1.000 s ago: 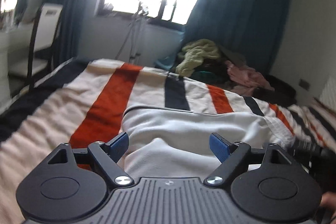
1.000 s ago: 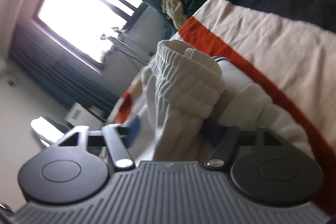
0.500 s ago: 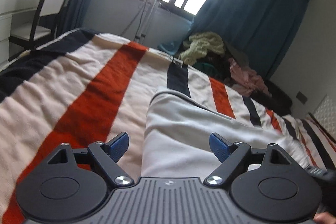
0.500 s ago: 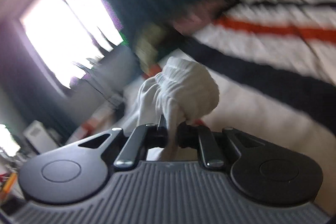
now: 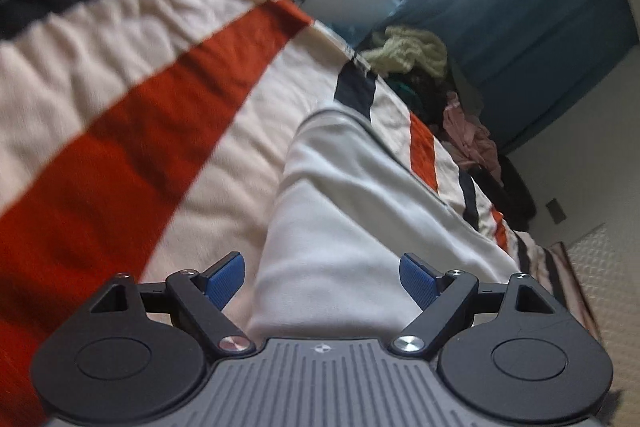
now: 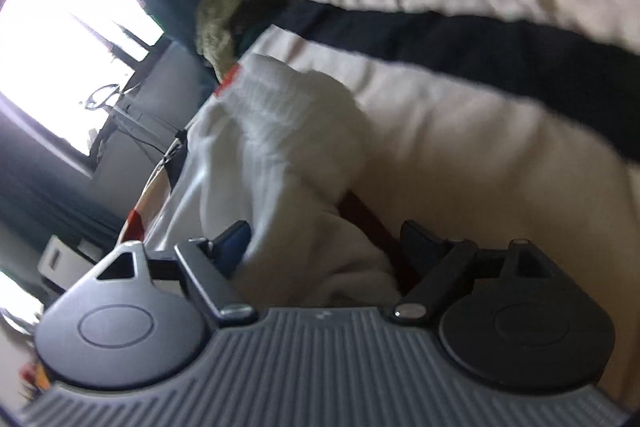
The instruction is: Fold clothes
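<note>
The white garment (image 5: 344, 219) lies along the striped bedspread (image 5: 132, 115), its ribbed cuff (image 6: 276, 115) bunched between the right gripper (image 6: 324, 239) jaws, which have just been opening wide off it, the left gripper (image 5: 320, 269) gaping over its near end, bare bedspread on both sides, a clothes pile (image 5: 416, 55) beyond.

My right gripper (image 6: 322, 241) was clamped on the bunched white cuff (image 6: 288, 115) half a second ago; its jaws have just sprung wide and the cloth now lies loose between them on the bed (image 6: 480, 147). My left gripper (image 5: 322, 273) has sunk closer over the garment (image 5: 344, 219) and rolled.
</note>
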Available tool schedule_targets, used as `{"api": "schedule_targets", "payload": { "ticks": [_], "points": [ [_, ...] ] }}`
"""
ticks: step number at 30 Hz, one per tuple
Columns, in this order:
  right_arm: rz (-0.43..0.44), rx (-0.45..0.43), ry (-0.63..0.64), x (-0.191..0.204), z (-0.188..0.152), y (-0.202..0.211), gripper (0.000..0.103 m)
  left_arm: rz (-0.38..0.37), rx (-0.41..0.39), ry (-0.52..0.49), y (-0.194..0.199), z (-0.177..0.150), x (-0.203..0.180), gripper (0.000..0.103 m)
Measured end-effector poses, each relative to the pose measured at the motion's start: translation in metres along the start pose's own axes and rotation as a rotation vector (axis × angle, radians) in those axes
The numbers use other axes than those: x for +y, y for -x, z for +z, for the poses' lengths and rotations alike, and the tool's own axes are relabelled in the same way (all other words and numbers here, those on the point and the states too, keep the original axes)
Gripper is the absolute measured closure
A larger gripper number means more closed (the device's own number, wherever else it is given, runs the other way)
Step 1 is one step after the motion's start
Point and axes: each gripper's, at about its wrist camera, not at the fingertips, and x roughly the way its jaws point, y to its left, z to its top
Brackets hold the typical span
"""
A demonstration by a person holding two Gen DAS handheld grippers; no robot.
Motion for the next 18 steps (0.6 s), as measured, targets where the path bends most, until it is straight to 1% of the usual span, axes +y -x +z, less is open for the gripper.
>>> {"api": "schedule_targets", "payload": {
  "ticks": [1, 2, 4, 6, 9, 14, 16, 18],
  "points": [
    [0.030, 0.022, -0.038, -0.005, 0.000, -0.003, 0.019, -0.009, 0.015, 0.010, -0.003, -0.001, 0.001, 0.017],
    [0.042, 0.034, -0.048, -0.007, -0.001, -0.006, 0.019, -0.010, 0.024, 0.021, -0.006, -0.001, 0.003, 0.018],
    [0.032, 0.053, -0.006, -0.003, -0.002, -0.011, 0.018, -0.010, 0.040, 0.050, -0.011, -0.002, 0.007, 0.018],
    [0.047, 0.074, 0.061, 0.008, -0.005, -0.011, 0.017, -0.021, 0.050, 0.095, -0.015, -0.003, 0.015, 0.020],
    [0.153, 0.053, 0.091, 0.022, -0.006, -0.002, 0.017, -0.036, 0.056, 0.154, -0.019, -0.003, 0.025, 0.021],
    [0.354, -0.029, 0.081, 0.031, 0.000, 0.016, 0.017, -0.037, 0.048, 0.157, -0.021, -0.004, 0.025, 0.021],
    [0.377, -0.038, 0.084, 0.032, 0.001, 0.016, 0.017, -0.034, 0.050, 0.157, -0.022, -0.004, 0.025, 0.021],
    [0.319, -0.013, 0.094, 0.033, 0.004, 0.009, 0.017, -0.035, 0.054, 0.155, -0.024, -0.004, 0.025, 0.021]
  ]
}}
